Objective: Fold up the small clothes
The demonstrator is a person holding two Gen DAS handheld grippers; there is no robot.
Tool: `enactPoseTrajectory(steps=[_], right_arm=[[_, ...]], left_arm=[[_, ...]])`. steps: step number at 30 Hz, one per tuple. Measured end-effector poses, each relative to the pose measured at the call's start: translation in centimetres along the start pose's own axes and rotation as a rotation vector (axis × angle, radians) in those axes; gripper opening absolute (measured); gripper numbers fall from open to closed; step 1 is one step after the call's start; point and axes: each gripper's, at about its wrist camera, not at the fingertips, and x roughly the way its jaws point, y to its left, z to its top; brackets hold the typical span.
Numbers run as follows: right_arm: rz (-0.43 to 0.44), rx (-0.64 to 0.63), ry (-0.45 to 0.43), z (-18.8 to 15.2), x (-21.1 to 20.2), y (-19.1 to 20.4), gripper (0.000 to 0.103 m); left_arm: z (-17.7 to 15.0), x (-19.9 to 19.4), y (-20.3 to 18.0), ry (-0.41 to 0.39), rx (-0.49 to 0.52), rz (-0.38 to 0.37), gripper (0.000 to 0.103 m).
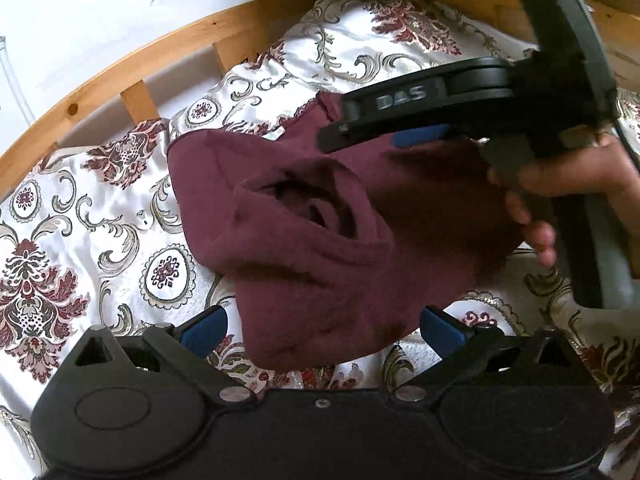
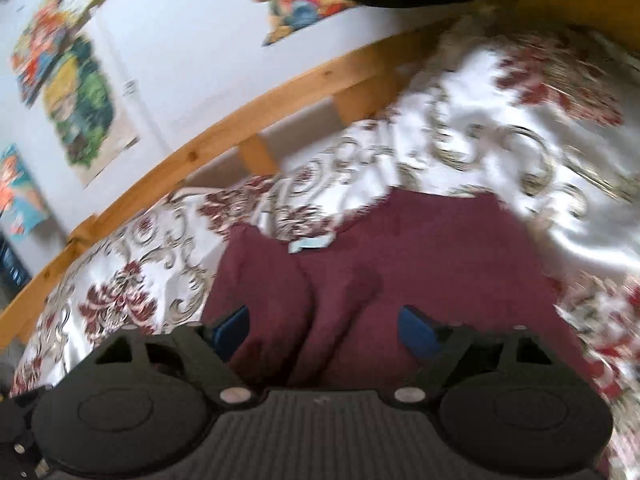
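Note:
A small maroon garment [image 1: 304,232] lies rumpled on a white bedspread with a maroon and gold pattern [image 1: 80,216]. A sleeve or leg opening gapes at its middle. My left gripper [image 1: 324,330] is open, its blue pads either side of the garment's near edge. My right gripper [image 1: 360,136] reaches in from the right over the garment's far part, held by a hand. In the blurred right wrist view the right gripper [image 2: 324,326] is open just above the maroon garment [image 2: 384,256], whose pale label [image 2: 310,245] shows at the far edge.
A wooden bed rail [image 1: 132,60] with slats runs along the far side of the bed, also in the right wrist view [image 2: 240,132]. A white wall with colourful posters [image 2: 80,108] stands behind it.

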Motion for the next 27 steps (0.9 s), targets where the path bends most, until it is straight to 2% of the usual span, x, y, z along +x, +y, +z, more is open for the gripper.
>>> enactPoseTrajectory(steps=[5,6,7,8,10,13,16,20,24,26,27], right_arm=[[0.028,-0.102,0.041,0.7,2.8,1.7,0.064],[0.027,-0.109,0.058,0.7,3.3,1.9,0.056],[0.033,-0.112,0.072,0.6,3.7,1.9,0.044],[0.038,-0.117,0.084,0.4,3.9,2.0,0.037],[0.041,-0.132,0.093,0.2,3.8,2.1,0.008],[0.003,-0.133,0.048,0.5,2.4,2.1,0.004],[-0.026,-0.047,0.006,1.2,1.0,1.2,0.004],[-0.096,0.046,0.048,0.6,0.5,-0.4,0.004],[-0.155,0.202,0.100,-0.5,0.2,-2.6,0.002],[-0.176,0.223,0.092,-0.6,-0.3,-3.3,0.001],[-0.153,0.235,0.070,-0.7,-0.5,-3.7,0.001]], left_arm=[[0.0,0.3,0.2,0.004,-0.012,-0.002,0.097],[-0.1,0.5,0.2,0.007,-0.011,-0.004,0.094],[-0.1,0.6,0.2,0.012,-0.010,-0.007,0.093],[-0.1,0.7,0.3,0.014,-0.010,-0.012,0.089],[-0.1,0.8,0.3,0.015,-0.011,-0.019,0.088],[-0.1,0.7,0.2,0.005,-0.009,-0.021,0.088],[-0.2,0.7,0.2,-0.003,-0.004,-0.022,0.087],[-0.3,0.7,0.2,-0.006,-0.001,-0.022,0.086],[-0.3,0.5,0.0,-0.013,0.015,-0.016,0.085],[-0.3,0.6,-0.1,-0.014,0.025,-0.011,0.085],[-0.3,0.6,-0.2,-0.013,0.028,-0.010,0.085]])
